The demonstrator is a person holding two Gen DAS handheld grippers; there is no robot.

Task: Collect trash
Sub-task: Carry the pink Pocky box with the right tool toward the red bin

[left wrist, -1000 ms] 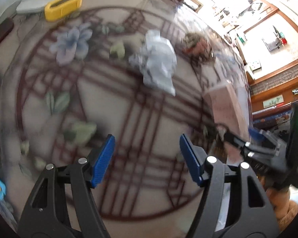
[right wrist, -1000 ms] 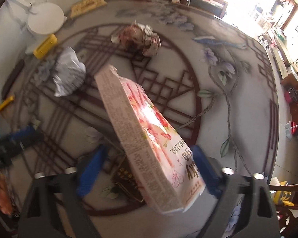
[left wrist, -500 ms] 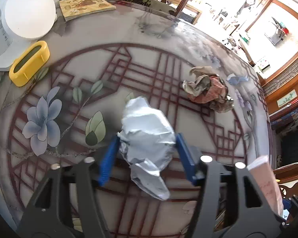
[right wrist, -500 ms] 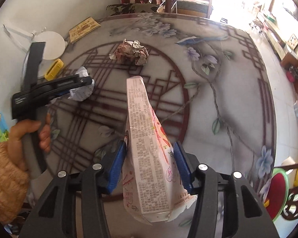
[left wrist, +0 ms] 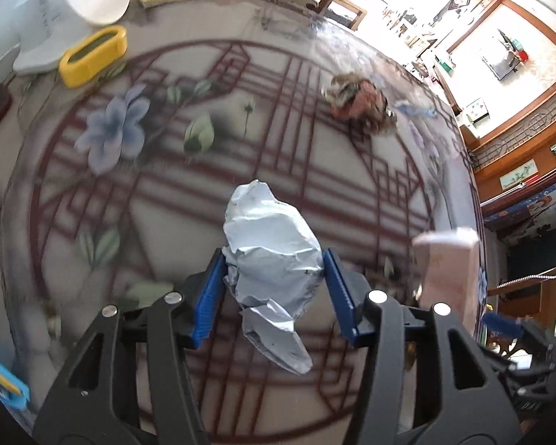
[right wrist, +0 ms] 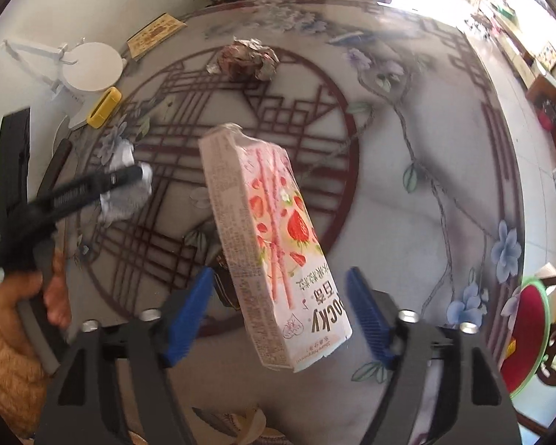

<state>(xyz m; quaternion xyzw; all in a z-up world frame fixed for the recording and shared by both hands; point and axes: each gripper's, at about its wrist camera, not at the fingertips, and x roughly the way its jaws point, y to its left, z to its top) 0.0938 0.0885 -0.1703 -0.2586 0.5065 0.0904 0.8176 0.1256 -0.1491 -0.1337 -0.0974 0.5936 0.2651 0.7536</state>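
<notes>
The crumpled silver-grey foil wrapper (left wrist: 274,256) is clamped crosswise between the closed blue pads of the left gripper (left wrist: 274,293), while the pink strawberry-stick carton (right wrist: 270,244), long axis pointing away, is seen loose between the opening jaws of the right gripper (right wrist: 278,311).

You get strong daylight from the windows (left wrist: 407,7) ahead and to the right of both grippers, blown out white. It glares on the glossy tabletop (left wrist: 315,37). Motion blur smears the table pattern and the crumpled wrapper (left wrist: 359,105). Fisheye bends the edges and darkens the corners.
</notes>
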